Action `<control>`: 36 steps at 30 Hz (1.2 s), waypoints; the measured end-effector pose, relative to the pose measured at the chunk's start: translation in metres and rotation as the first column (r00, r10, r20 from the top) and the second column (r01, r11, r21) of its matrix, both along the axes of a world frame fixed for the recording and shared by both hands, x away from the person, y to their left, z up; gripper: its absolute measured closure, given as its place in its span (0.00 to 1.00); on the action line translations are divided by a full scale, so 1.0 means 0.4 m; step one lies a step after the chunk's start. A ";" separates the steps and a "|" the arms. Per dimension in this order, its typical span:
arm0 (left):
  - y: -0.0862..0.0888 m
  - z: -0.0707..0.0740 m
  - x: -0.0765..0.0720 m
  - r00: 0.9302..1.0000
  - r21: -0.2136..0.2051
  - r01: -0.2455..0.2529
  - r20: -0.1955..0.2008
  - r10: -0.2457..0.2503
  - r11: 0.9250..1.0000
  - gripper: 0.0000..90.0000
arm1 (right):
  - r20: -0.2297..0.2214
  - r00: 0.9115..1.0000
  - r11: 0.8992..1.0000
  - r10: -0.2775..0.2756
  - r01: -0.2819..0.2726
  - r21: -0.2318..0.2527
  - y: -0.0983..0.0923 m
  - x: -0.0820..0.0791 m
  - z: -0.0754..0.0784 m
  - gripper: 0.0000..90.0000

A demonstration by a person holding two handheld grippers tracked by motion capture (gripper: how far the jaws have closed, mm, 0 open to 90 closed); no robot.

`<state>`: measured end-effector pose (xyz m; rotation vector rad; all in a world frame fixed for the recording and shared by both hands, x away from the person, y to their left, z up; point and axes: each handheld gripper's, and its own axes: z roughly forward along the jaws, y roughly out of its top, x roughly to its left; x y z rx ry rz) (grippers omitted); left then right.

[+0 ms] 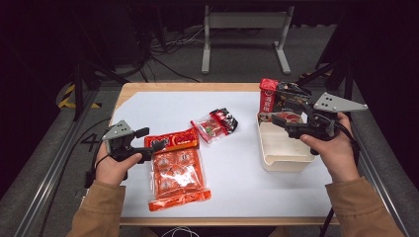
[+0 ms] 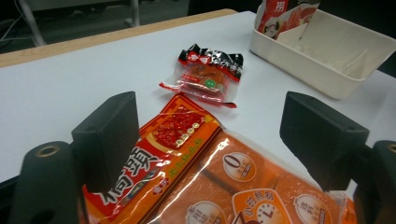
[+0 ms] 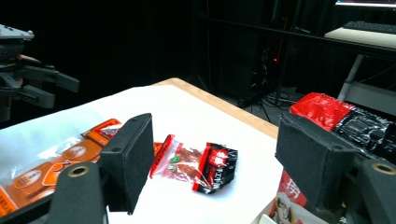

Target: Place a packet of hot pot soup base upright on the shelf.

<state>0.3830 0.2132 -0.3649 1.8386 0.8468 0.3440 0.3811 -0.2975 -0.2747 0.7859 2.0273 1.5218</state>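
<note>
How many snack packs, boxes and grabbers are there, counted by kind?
Snack packs: 3 – the big orange pack, the small clear pack, the red pack standing in the box.
White box: 1
Grippers: 2 – left, right.
Total: 6

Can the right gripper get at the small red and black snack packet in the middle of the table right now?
Probably yes. The right gripper is open over the cream bin, and the small packet lies alone on bare white table with nothing between.
</note>
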 end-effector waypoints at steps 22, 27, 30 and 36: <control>0.077 0.005 0.019 0.999 0.050 -0.030 -0.010 0.031 0.998 0.17 | -0.049 0.998 0.999 0.050 -0.050 0.003 0.011 -0.051 -0.055 0.35; 0.085 -0.011 0.035 0.998 0.058 -0.047 -0.030 0.049 0.997 0.16 | -0.055 0.997 0.998 0.061 -0.061 0.000 0.013 -0.062 -0.070 0.35; 0.090 -0.020 0.041 0.998 0.058 -0.049 -0.041 0.051 0.997 0.16 | -0.060 0.996 0.998 0.067 -0.068 -0.005 0.015 -0.069 -0.080 0.35; 0.100 -0.036 0.049 0.995 0.032 -0.081 -0.056 0.083 0.996 0.16 | -0.061 0.994 0.996 0.088 -0.088 -0.002 0.017 -0.078 -0.091 0.35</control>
